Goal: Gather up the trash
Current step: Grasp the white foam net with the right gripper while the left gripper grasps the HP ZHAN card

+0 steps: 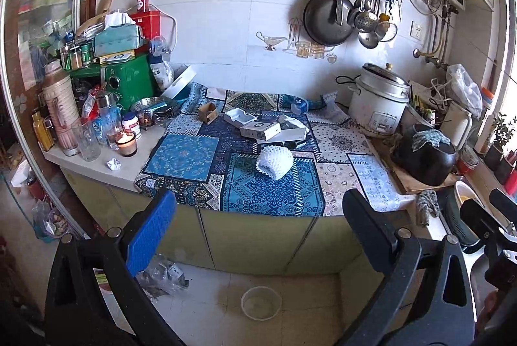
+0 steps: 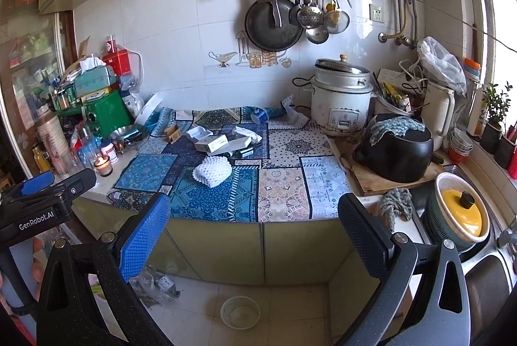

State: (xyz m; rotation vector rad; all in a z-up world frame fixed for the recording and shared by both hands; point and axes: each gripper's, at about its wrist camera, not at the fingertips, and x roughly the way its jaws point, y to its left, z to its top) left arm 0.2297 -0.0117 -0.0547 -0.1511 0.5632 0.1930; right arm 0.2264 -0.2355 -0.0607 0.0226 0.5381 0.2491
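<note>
A white foam fruit net lay on its side, ribbed and puckered, near the front of the patterned cloth covering the surface. Just behind it sat opened white boxes and a crumpled tissue; a paper ball lay left, beside a lit candle. The left hand-held gripper and right hand-held gripper hung spread wide, holding nothing, short of the surface.

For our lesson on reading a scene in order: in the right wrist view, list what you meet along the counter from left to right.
Lit candle → white foam fruit net → white rice cooker → upturned black pot → yellow pot lid in the sink.
</note>
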